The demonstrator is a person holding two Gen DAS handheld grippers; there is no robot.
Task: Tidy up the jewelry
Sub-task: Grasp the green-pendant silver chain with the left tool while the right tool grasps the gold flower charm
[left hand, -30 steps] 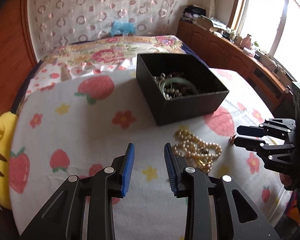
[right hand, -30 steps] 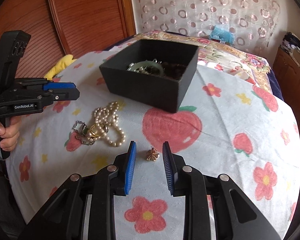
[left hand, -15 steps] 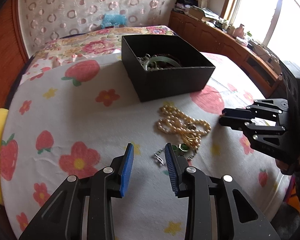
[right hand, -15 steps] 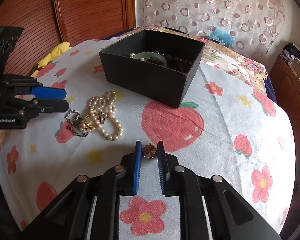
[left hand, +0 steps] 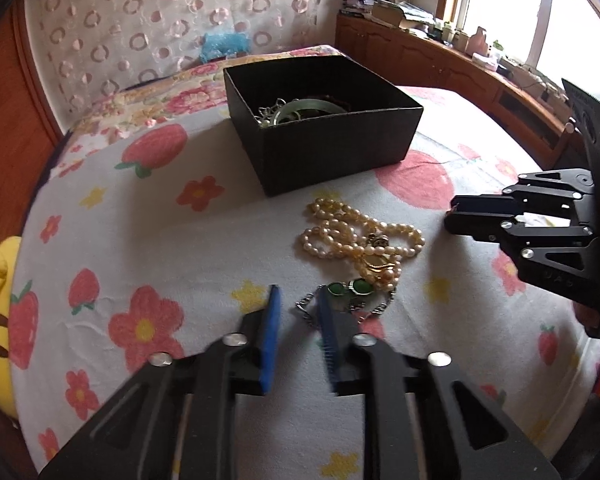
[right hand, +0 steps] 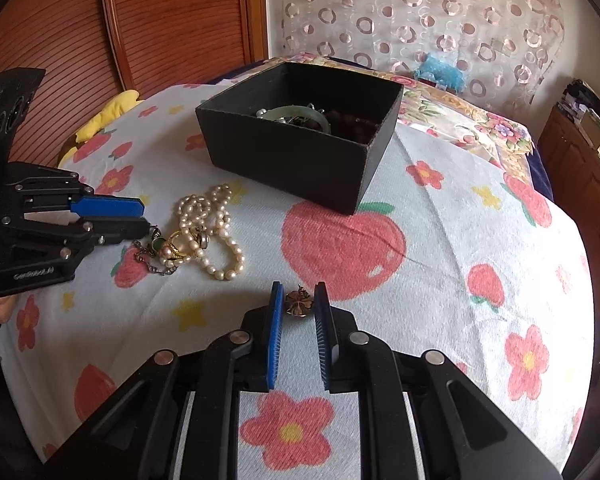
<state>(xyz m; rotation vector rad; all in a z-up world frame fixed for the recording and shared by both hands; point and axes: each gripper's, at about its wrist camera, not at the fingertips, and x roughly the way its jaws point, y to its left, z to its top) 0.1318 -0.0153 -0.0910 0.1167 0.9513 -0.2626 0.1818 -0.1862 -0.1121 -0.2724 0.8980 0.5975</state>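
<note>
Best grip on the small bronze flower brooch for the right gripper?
Pinch the small bronze flower brooch across its petals, coming down from above. It lies flat on the strawberry-print cloth, already between the open fingers of the right gripper; simply close.

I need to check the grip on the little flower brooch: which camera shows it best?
The right wrist view: the brooch sits in plain sight between the right gripper jaws. In the left wrist view that gripper hides it.
</note>
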